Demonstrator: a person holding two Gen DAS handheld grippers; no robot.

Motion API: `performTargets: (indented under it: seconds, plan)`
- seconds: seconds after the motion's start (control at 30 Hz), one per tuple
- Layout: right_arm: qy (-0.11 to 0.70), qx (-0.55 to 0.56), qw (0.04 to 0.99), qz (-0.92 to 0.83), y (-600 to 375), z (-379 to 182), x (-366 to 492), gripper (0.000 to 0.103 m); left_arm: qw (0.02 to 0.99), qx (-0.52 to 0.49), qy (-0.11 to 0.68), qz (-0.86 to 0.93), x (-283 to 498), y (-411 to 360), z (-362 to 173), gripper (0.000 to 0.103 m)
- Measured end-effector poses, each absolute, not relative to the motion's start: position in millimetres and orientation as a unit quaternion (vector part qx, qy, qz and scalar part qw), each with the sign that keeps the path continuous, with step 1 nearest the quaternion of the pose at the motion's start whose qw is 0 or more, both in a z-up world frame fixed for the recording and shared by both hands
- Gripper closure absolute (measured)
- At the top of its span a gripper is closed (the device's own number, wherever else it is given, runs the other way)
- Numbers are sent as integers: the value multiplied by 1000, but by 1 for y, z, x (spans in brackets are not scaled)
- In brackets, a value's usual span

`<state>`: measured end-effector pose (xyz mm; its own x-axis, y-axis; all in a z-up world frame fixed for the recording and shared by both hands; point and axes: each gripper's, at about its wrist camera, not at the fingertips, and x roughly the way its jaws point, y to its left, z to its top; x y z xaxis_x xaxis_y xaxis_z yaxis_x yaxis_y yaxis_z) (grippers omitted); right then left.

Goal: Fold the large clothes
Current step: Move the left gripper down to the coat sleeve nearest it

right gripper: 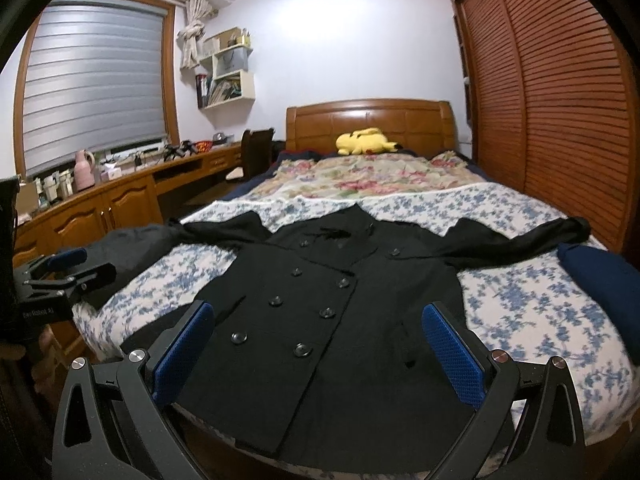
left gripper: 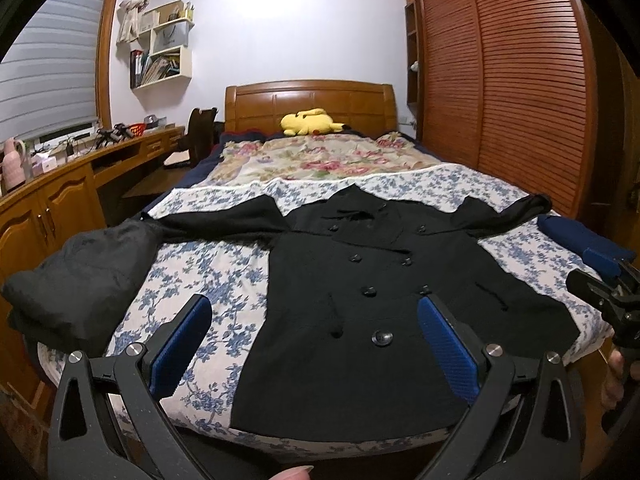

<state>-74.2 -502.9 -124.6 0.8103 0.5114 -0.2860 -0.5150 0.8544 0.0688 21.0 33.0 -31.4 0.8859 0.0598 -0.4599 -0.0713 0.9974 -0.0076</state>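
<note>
Left gripper [left gripper: 314,336] sitting nearest the lens, blue pads [left gripper: 182,344] spread wide, holding nothing, hovering over the coat's hem. Right gripper [right gripper: 316,340] doing the same in its own view: jaws wide apart, nothing between them, hanging above the hem.

Black coat [left gripper: 372,304] lying flat, front up and buttoned, on the bed [left gripper: 200,280], collar pointing toward the headboard [left gripper: 310,106]. Hem running along the bed's foot edge, close to the grippers. Both sleeves stretching outward from the coat's shoulders; the left sleeve's cuff reaching the bed's left edge, the right one ending near the right edge.

Left of the coat, a dark grey garment [left gripper: 80,276] bunching over the bed's corner, touching the left cuff. Right of the coat, a folded navy cloth [right gripper: 600,280] resting by the right cuff. Patterned bedcover showing bare on either side of the coat's body, below the sleeves.

Beyond the coat's collar, a floral quilt [left gripper: 316,160] covering the bed, with a yellow plush toy [left gripper: 310,122] lying at the headboard. A desk [right gripper: 120,196] running along the wall left of the coat; a louvred wardrobe [right gripper: 560,100] standing tight to the bed on the right.
</note>
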Motion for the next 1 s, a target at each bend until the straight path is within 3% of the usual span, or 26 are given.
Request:
performTargets:
  seconds: [0.37,1.0]
  plan:
    - [197,-12,937,288,-481,-136,-30,0,964,-25,259,50,34,62,-57,0]
    - [214,-54,924,313,-443,-128,39,0,955,-48,291,28,95,116,-90,0]
